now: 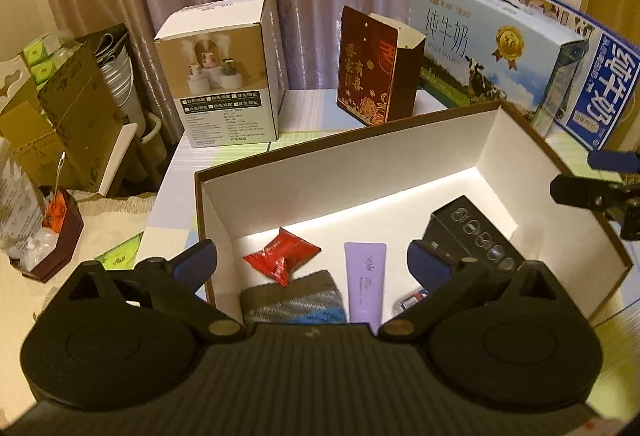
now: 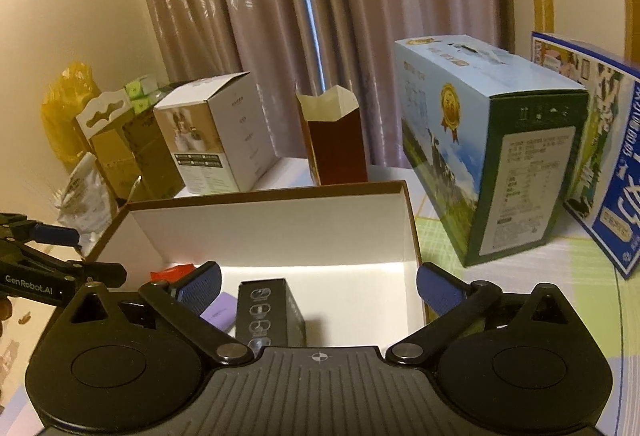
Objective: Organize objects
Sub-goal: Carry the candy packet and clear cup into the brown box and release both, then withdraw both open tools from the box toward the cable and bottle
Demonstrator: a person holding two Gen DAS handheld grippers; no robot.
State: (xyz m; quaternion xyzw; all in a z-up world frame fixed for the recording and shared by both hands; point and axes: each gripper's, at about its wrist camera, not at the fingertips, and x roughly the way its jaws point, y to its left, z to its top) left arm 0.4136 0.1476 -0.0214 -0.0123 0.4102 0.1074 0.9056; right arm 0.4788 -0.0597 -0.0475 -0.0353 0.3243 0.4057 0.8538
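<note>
At lower centre, inside the box (image 1: pixel 352 172), the left gripper (image 1: pixel 312 262) hides the sock's (image 1: pixel 294 300) near end; the tube (image 1: pixel 365 276) points away. Both grippers (image 2: pixel 318 286) are spread, empty.

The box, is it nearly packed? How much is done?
Quite a bit looks done: the box already holds a red packet, a purple tube, a black carton and a knitted cloth. Nothing is in hand; the left gripper and right gripper are both open and empty. I can't tell what else should go in.
</note>
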